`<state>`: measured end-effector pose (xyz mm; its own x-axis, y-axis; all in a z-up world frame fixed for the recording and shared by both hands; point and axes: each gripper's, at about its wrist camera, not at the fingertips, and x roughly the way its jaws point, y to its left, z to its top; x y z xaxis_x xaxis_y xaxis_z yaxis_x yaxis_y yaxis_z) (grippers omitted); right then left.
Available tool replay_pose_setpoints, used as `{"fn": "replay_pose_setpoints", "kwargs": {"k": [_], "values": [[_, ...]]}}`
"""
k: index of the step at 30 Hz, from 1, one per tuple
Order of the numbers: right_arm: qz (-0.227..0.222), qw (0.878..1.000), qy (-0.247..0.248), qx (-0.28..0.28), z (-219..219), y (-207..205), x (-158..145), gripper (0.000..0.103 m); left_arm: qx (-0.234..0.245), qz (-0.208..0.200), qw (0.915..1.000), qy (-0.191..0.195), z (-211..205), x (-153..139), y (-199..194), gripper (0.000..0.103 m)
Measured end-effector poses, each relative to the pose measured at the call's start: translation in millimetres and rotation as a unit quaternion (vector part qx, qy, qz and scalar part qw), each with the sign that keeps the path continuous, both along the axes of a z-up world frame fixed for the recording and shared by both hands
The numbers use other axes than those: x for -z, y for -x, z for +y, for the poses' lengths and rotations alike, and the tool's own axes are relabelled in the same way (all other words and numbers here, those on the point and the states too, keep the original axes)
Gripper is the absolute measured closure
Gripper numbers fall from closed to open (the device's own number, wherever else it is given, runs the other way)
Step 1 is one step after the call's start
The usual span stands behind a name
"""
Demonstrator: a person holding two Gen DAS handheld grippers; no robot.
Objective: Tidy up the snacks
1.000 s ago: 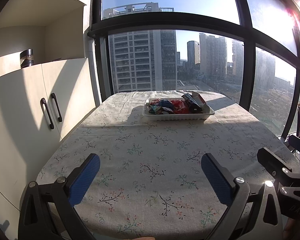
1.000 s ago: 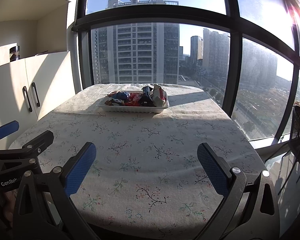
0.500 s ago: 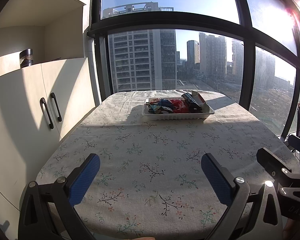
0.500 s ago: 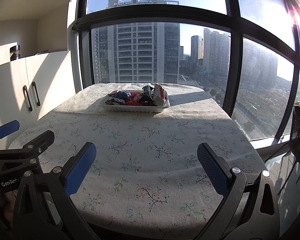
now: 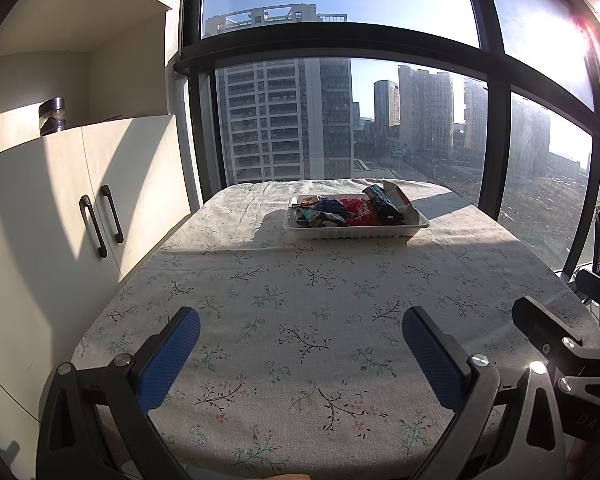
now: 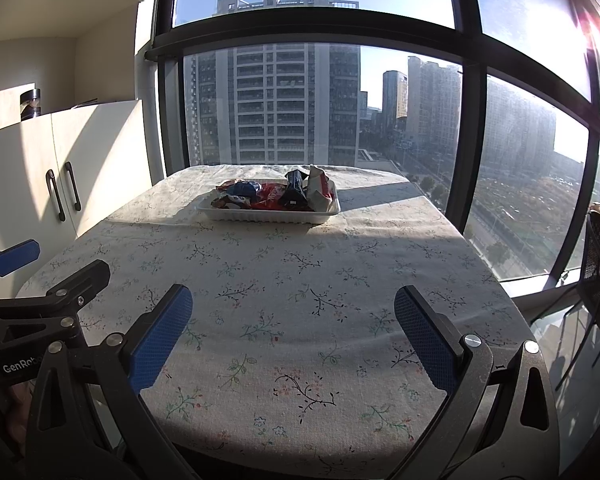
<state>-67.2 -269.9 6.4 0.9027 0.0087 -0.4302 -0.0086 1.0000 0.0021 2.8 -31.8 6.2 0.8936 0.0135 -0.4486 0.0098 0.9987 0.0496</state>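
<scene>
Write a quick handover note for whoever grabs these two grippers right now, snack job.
Left gripper: jaws wide open, empty, over the near table edge.
Right gripper: same, open and empty.
Snack packets all sit piled in the white tray at the far end of the table, by the window.
Done: as it lies, the snacks are gathered in the tray.
Left: tidy the pile if needed; one packet stands up at the right end.

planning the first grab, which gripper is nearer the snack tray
Neither clearly. Both the left gripper and right gripper hover open at the table's near edge; the snack tray sits at the far end.
</scene>
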Motion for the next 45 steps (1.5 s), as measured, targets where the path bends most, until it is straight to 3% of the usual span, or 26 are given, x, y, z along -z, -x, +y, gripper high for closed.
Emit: {"fn": "replay_pose_setpoints", "kwargs": {"k": [45], "values": [[0.005,1.0,0.002,-0.004,-0.6,1.8,11.5,0.0,0.007,0.013,0.9999,0.005,2.7,7.0,-4.3,0.0]]}}
